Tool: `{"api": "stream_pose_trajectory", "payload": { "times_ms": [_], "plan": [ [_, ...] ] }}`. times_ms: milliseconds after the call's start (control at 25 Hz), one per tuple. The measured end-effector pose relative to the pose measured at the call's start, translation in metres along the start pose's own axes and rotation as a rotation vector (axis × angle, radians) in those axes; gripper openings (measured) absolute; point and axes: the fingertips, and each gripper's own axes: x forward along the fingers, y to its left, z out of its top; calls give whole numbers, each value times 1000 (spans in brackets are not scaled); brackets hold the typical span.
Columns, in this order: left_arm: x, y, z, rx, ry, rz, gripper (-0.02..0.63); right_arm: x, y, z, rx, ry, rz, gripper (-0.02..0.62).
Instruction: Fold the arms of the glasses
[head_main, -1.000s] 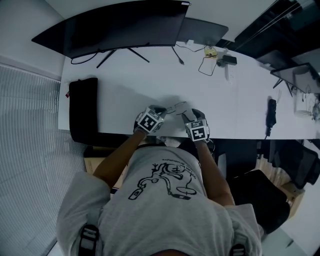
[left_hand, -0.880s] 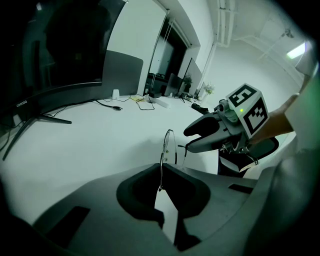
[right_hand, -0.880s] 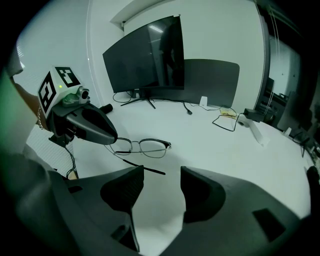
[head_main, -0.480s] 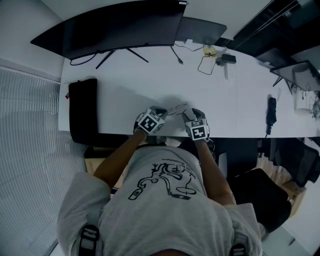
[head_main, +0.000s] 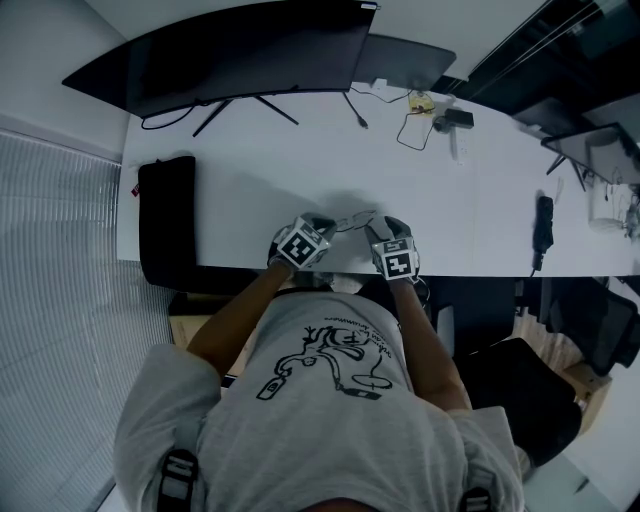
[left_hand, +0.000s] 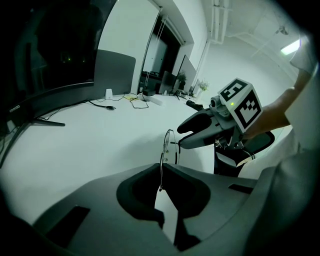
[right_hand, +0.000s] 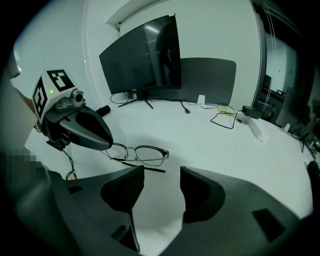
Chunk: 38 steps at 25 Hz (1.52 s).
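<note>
Glasses (right_hand: 142, 154) sit held just above the desk (head_main: 250, 190) at its near edge, dead ahead of you at 12 o'clock, lenses facing away. In the right gripper view one dark arm runs along beneath the lenses with its tip pointing at your right jaws. It looks swung most of the way in, though not flat against the frame. The other arm's hinge is behind the left gripper (right_hand: 102, 140), so you can't tell how it stands.

Your left gripper (left_hand: 161, 170) sits at 9 o'clock of the glasses, pinched closed on the thin frame, which passes edge-on between its jaws. Your right gripper (right_hand: 162, 172) is at 3 o'clock, jaws parted wide with nothing in them, tips just short of the loose arm.

The step in hand looks like closing that arm:
- Keep the left grip steady and level; it is your only anchor.
- Push with one right jaw near the arm's tip, along the hinge's swing, not across it.
- Go gently, as thin wire will likely bend or twist out of the left jaws.

The monitor (head_main: 240, 55) at 11 o'clock is well clear.
</note>
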Motion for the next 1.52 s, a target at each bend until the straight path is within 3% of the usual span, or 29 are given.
{"api": "stream_pose_trajectory", "payload": {
  "times_ms": [560, 1000, 1160, 1360, 1520],
  "plan": [
    [-1, -3, -2, 6, 3, -14, 32, 1, 0, 4, 2, -2, -2, 235],
    [3, 7, 0, 6, -14, 25, 32, -2, 0, 6, 15, -24, 3, 239],
    [7, 11, 8, 51, -58, 60, 32, -4, -2, 6, 23, -31, 5, 238],
    [9, 19, 19, 160, -100, 163, 32, -5, -3, 4, 22, -37, 11, 238],
    [17, 19, 22, 237, -104, 202, 32, -8, -5, 3, 27, -39, 13, 236]
  ]
}}
